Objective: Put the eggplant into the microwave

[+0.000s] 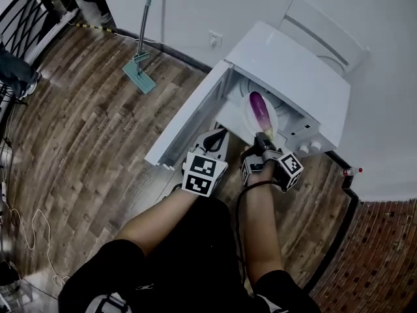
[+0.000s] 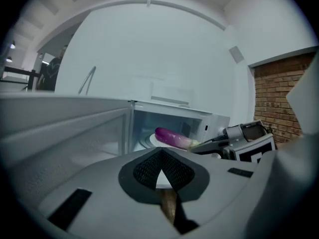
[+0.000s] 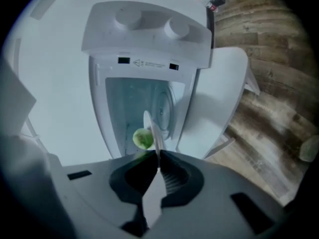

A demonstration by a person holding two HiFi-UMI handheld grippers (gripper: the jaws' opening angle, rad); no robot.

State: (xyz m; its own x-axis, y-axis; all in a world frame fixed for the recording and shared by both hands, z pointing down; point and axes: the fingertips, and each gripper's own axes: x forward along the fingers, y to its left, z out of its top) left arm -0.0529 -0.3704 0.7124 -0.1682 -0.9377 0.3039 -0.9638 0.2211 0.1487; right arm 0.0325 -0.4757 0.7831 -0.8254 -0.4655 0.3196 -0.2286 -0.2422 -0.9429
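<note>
The right tool (image 3: pixel 158 156) has its jaws pinched nearly together on the thin rim of a white plate (image 3: pixel 152 131), which its own view shows edge-on, rising straight from between the pads. The left tool (image 2: pixel 160 156) has its jaws closed tip to tip with nothing gripped. In the head view it hangs just beside the right tool, in front of the open door (image 1: pixel 189 119) of the white microwave (image 1: pixel 287 70).

The eggplant (image 1: pixel 260 113) lies on that plate, lengthwise into the microwave's mouth. It is slim and glossy, purple along most of its body and paling toward a green stem end that points back at the right tool. In the right gripper view only that round green end shows, just beside the plate's rim. From the left gripper view the eggplant lies on its side in the lit cavity, with the right tool's jaws reaching in at its stem end. Two round knobs (image 3: pixel 175 29) sit on the microwave's control panel.
</note>
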